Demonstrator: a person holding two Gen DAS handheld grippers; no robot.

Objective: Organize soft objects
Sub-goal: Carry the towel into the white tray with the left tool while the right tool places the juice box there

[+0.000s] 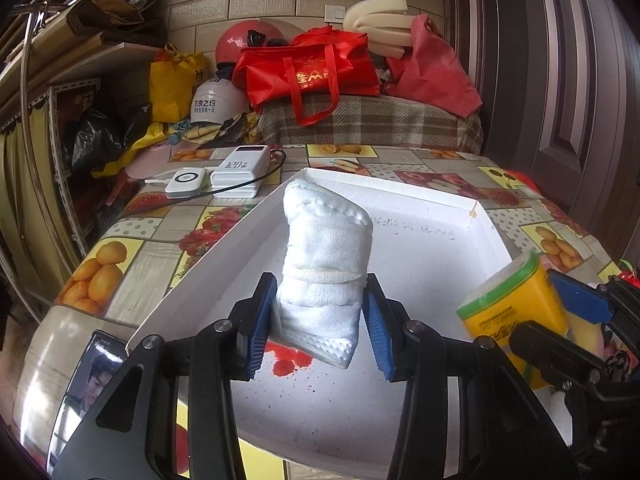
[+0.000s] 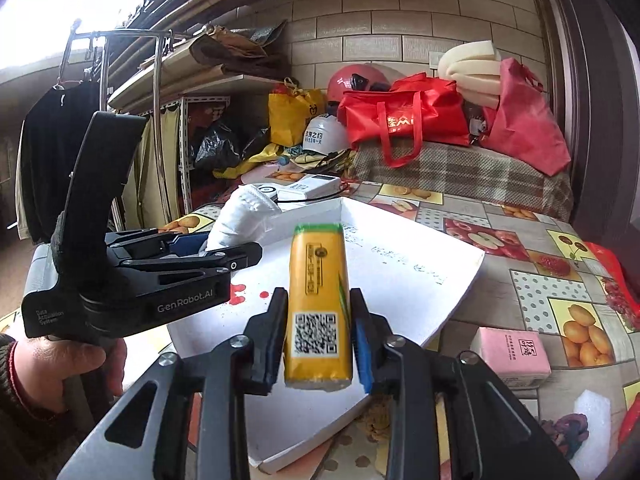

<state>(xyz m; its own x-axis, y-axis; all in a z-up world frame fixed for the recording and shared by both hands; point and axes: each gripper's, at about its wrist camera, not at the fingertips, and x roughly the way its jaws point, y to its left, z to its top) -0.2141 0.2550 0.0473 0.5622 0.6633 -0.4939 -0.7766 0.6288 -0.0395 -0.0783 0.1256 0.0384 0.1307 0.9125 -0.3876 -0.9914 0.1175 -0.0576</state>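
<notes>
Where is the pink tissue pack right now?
In the right wrist view, the pink tissue pack lies on the fruit-print tablecloth at lower right, just outside the white box lid, right of the right gripper.

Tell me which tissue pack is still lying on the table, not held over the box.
The pink tissue pack, lying on the tablecloth right of the white box. The yellow tissue pack sits between the right gripper fingers.
</notes>
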